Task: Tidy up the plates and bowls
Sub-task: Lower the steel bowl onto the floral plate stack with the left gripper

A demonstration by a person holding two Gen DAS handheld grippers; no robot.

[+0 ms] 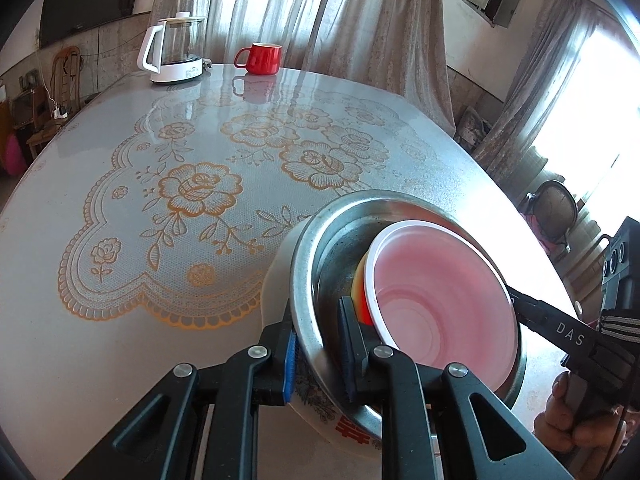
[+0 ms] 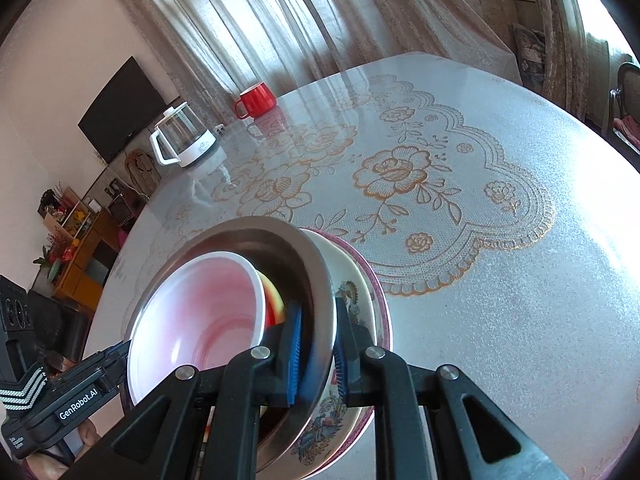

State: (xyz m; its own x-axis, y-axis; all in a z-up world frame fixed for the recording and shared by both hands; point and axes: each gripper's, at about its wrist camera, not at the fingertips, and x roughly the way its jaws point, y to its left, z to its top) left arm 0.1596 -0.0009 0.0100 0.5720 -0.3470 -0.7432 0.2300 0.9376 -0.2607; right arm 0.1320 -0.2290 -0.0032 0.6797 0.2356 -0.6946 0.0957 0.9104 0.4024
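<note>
The left gripper (image 1: 316, 354) is closed on the rim of the steel bowl (image 1: 320, 248), one pad outside and one inside. The right gripper (image 2: 316, 354) pinches the opposite rim of the same bowl. Inside the bowl, between the two grippers, sits a white bowl with pink inside (image 1: 440, 292). Under it is a floral ceramic bowl (image 2: 352, 292). Far ahead on the table (image 1: 120, 320) stand a red mug (image 1: 260, 58) and a glass kettle (image 1: 176, 52).
</note>
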